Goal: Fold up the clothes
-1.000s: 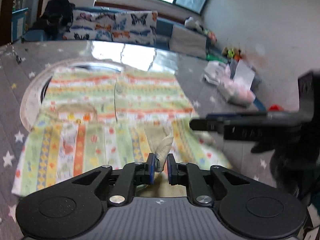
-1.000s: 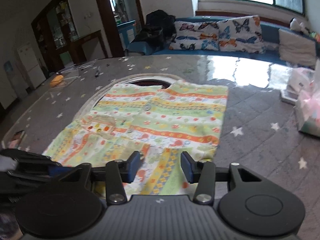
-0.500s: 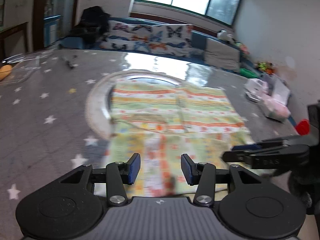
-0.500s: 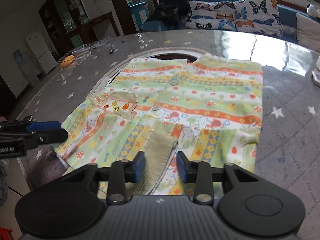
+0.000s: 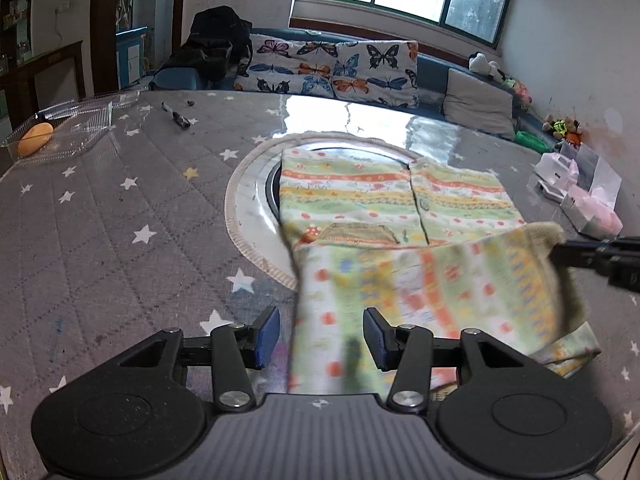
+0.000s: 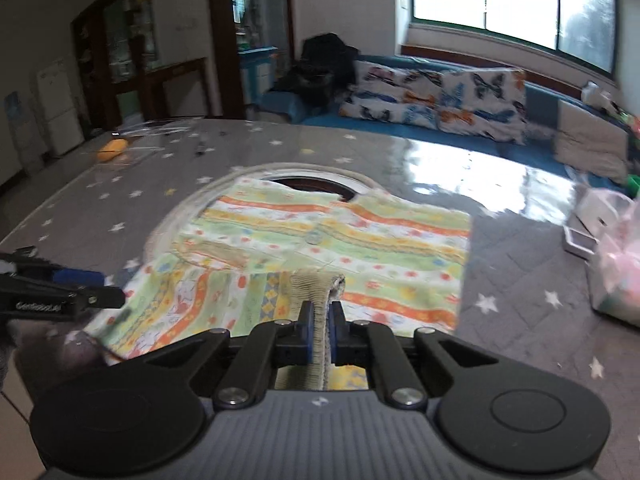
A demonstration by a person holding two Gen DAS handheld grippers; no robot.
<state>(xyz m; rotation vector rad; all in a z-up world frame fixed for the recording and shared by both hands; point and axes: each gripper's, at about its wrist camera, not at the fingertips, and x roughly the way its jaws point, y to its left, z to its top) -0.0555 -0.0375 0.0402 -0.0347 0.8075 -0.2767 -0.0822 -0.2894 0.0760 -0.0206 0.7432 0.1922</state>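
Grey quilted cloth with white stars covers the desk [image 5: 100, 216], and we take the patterned shirt [image 5: 384, 196] at its middle as our landmark. Far left of the shirt we see a clear plastic tray [image 5: 68, 128] with an orange fruit [image 5: 34, 139] in it, near the desk's edge. Between tray and shirt lies a small dark pen-like thing [image 5: 175, 116]; we cannot tell what it is. The shirt lies flat over a round metal ring [image 5: 248, 200] in the desk, buttons up, striped in green, orange and yellow.

At the shirt's near left edge our left claw [image 5: 320, 338] stands spread, its blue pads apart, with blurred fabric between them but not pressed. At the near middle of the shirt our right claw [image 6: 321, 334] is pressed together, pinching the ribbed cuff [image 6: 316, 284] of a sleeve, which rises off the shirt. Right of the shirt sit white boxes [image 6: 588, 220] and a pink bag [image 6: 624, 272]. Beyond the shirt, past the desk, we see butterfly cushions [image 5: 332, 68] on a sofa.
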